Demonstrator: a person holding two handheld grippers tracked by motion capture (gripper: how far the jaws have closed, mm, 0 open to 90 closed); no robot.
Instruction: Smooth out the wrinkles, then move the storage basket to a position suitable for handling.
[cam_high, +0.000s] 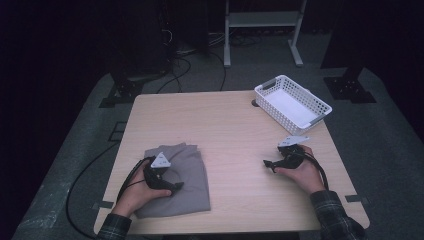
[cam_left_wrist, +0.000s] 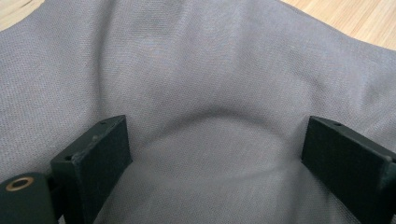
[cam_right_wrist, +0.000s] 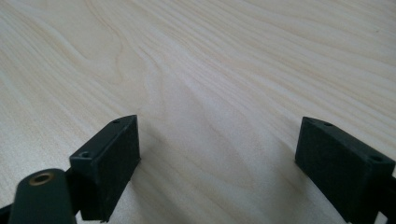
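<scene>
— Where's the grey cloth (cam_high: 180, 180)?

— Folded, near the front left of the surface (cam_high: 235, 130). The left tool (cam_left_wrist: 215, 154) sits right over it, jaws spread, with a ridge of fabric rising between them, not yet pinched.

— So the grasp is the step in hand?

— I'd judge so; next it must close on that ridge.

— And the right tool (cam_high: 270, 164)?

— Spread too, over bare wood, well apart. The white basket (cam_high: 292, 102) stands at the far right; nothing lies between.

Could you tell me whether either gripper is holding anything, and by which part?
Nothing is held: the left gripper is open over the grey cloth, the right gripper open above the table.
</scene>
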